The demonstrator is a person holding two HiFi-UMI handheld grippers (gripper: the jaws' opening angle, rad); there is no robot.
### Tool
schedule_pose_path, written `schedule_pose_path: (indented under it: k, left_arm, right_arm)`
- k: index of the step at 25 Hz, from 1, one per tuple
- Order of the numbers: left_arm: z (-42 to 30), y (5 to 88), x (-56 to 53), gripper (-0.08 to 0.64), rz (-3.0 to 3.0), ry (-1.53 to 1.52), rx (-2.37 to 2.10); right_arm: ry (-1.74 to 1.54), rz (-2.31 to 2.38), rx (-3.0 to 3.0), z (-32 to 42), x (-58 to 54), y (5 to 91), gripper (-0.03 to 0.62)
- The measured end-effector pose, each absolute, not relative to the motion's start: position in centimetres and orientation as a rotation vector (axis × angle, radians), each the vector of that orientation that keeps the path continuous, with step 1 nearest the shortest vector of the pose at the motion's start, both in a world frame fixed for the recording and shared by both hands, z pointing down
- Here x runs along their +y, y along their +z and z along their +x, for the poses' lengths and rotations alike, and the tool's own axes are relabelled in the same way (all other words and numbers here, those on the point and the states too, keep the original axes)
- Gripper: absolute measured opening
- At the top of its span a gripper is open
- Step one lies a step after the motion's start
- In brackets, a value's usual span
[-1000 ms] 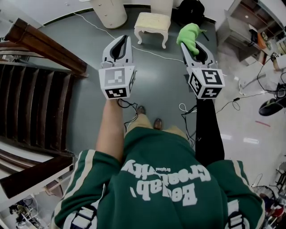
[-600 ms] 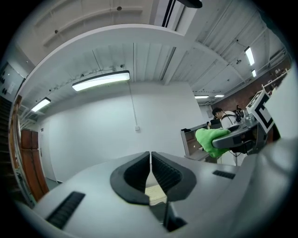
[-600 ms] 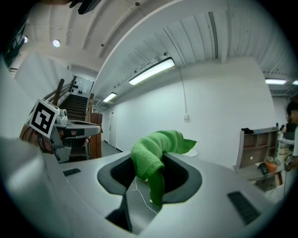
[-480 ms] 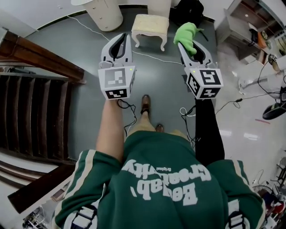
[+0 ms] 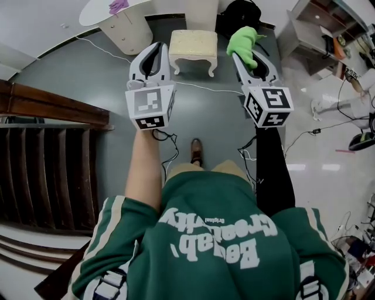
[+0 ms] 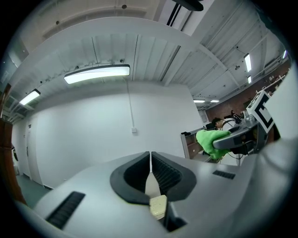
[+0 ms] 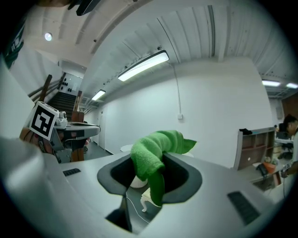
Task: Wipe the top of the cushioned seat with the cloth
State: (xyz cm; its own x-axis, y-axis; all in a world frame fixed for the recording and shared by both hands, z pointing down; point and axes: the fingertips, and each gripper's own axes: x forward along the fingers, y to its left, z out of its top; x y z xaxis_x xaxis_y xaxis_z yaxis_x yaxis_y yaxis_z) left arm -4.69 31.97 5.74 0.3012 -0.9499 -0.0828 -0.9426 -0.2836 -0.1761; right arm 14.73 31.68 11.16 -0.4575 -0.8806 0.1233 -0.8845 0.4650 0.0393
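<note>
Left hand-held gripper (image 5: 158, 50): jaws together, nothing between them; the left gripper view shows the two ribbed pads meeting tip to tip. It is held out in front of the person, above the floor, level with the right one.

Right hand-held gripper (image 5: 251, 57): jaws clamped on the green cloth (image 5: 245, 42). In the right gripper view the cloth is bunched above the pads, with one fold hanging down between them.

Grey floor (image 5: 88, 82): fills the middle of the head view.

Dark wooden staircase (image 5: 47, 158): along the floor's left edge.

Person: green top with white print, bare left forearm, black right sleeve.

Round white worktop (image 5: 99, 10): at the floor's far left corner, on a pale drum base. A small purple item (image 5: 118, 6) lies on it; I cannot tell what it is.

Cushioned seat (image 5: 193, 42): cream stool with curved white legs, standing on the floor near its far edge, upright. In the head view it appears between the two grippers. No gripper touches it, and the cloth is held apart from it, to its right.

Black bag (image 5: 240, 13): at the far edge of the floor, just beside the seat on its right.

White cable (image 5: 199, 87): runs across the floor on the near side of the seat.

Brown shoe (image 5: 197, 151): on the floor below the grippers.
</note>
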Motion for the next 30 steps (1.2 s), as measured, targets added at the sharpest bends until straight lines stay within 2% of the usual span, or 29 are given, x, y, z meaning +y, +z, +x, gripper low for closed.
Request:
schedule_pose_path:
  k: [7, 20, 30]
  left_arm:
    - [-8.4, 6.2, 26.9, 0.026, -2.378, -0.071, 1.745]
    - [-11.1, 6.4, 21.3, 0.026, -2.345, -0.087, 1.747]
    - [-13.1, 7.6, 12.2, 0.026, -2.295, -0.114, 1.794]
  right_arm:
    - [0.045, 1.586, -2.559, 11.8, 26.6, 11.4, 0.157]
    - [0.068, 1.538, -2.577, 8.1, 19.9, 12.4, 0.158]
    - [0.077, 1.488, -2.639, 5.9, 9.5, 13.7, 0.156]
